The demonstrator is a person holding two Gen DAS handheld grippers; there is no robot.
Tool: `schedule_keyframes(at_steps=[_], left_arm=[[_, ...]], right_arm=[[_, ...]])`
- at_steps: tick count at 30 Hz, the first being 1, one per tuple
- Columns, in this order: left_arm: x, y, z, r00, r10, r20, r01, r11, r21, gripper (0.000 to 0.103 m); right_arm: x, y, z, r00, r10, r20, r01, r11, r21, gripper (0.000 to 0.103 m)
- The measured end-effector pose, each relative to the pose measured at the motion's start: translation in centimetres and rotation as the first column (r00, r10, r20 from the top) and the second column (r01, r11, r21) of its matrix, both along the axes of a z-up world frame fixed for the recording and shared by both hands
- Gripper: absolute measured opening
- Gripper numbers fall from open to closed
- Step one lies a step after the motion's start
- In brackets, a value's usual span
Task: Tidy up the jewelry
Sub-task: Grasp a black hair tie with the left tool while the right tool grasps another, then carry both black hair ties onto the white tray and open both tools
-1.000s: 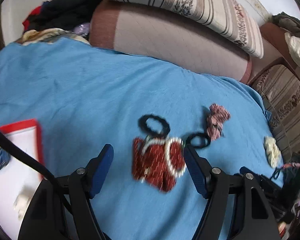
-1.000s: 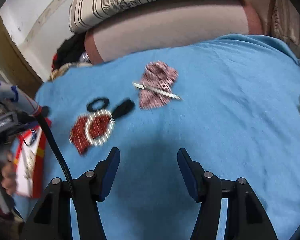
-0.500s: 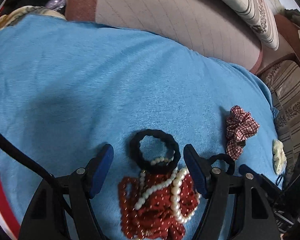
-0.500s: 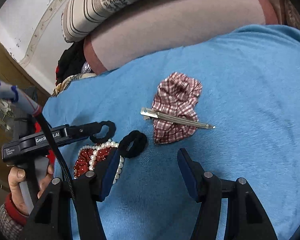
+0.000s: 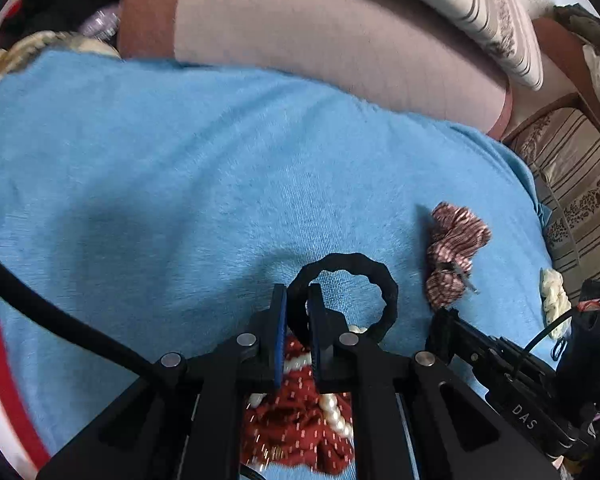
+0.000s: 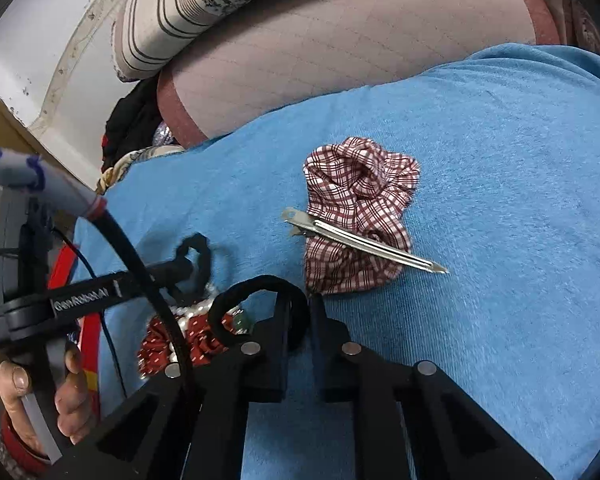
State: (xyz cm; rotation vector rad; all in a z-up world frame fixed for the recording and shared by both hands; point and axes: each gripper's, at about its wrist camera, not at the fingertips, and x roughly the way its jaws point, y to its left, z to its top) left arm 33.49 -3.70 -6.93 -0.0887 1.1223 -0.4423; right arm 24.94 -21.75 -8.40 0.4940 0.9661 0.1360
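Observation:
My left gripper [image 5: 298, 294] is shut on the rim of a thick black hair tie [image 5: 384, 280] that lies on the blue blanket [image 5: 160, 184]. Under the gripper lie a red dotted scrunchie [image 5: 296, 428] and a pearl string [image 5: 334, 410]. My right gripper [image 6: 300, 300] is shut on a second black hair tie [image 6: 236, 300]. In the right wrist view the left gripper [image 6: 180, 268] holds the first black tie [image 6: 200, 256] beside the red scrunchie [image 6: 160, 340]. A plaid scrunchie [image 6: 356, 212] with a metal hair clip [image 6: 364, 242] on it lies just ahead of the right gripper.
A cream scrunchie [image 5: 554, 296] lies at the blanket's right edge. A red-rimmed white tray [image 5: 4, 396] sits at the left. A pink bolster [image 6: 360, 52] and a striped pillow [image 6: 204, 4] bound the far side. Dark clothes [image 6: 134, 120] are piled at the far left.
Both grippers moved forward and down and closed, the left onto the thick black hair tie and the right onto the other black hair tie. Both were open half a second ago.

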Motion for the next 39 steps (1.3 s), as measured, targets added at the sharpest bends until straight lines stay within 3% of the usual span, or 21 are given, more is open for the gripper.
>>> schedule_keyframes(at_steps=[10,19,24,30,35,39], left_arm=[[-5.9,5.6,6.9,0.988,0.061,0.14,-0.06,0.998,-0.015,0.009],[-12.5,16.4,9.8,0.962,0.167,0.217,-0.186,0.98,0.07,0.009],[-14.8,24.5,8.9,0.938,0.276,0.21,-0.305,0.945,0.12,0.009],[-14.5,32.7,5.9,0.898,0.405,0.172,-0.431,0.889,0.154,0.009],[-12.9,36.3,3.0,0.875,0.467,0.128,-0.483,0.858,0.173,0.009],[-11.7,37.6,1.7,0.862,0.496,0.11,-0.508,0.842,0.183,0.01]], right_arm=[[-5.7,0.2,3.3,1.0,0.009,0.015,-0.009,1.0,-0.029,0.01],[-7.2,8.6,7.6,0.982,0.175,0.066,-0.17,0.982,-0.077,0.01],[-7.6,16.5,8.6,0.943,0.325,0.079,-0.315,0.943,-0.111,0.01],[-7.0,26.6,7.2,0.874,0.483,0.046,-0.474,0.871,-0.13,0.01],[-5.6,33.4,4.7,0.822,0.57,-0.01,-0.566,0.814,-0.128,0.011],[-4.9,36.6,2.9,0.798,0.601,-0.044,-0.601,0.787,-0.142,0.011]])
